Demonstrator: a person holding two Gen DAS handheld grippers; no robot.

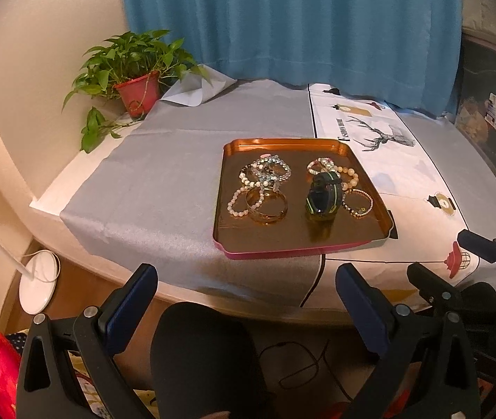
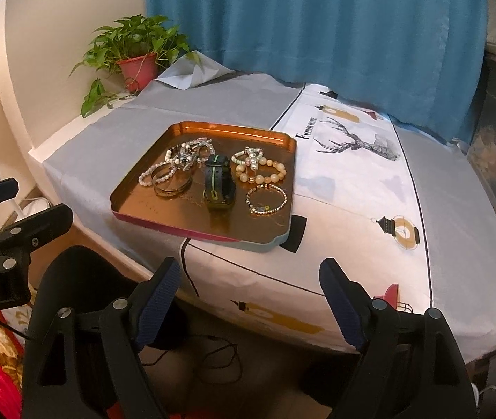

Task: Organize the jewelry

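Both tongs hung off the table's near edge, holding nothing; my left gripper [image 1: 246,288] was spread wide, my right gripper [image 2: 249,281] likewise gaping. Ahead of both sat the copper tray [image 2: 136,206] on the cloth; I saw a tangle of beaded bracelets [image 1: 263,174] and a gold bangle [image 1: 267,206] ahead of the left gripper; the black watch [image 2: 218,186] stood mid-tray; peach beads [image 2: 261,171] and a small bracelet [image 2: 267,199] lay right of it. A potted plant [image 1: 132,70] stood far left, a blue curtain [image 2: 317,24] behind.
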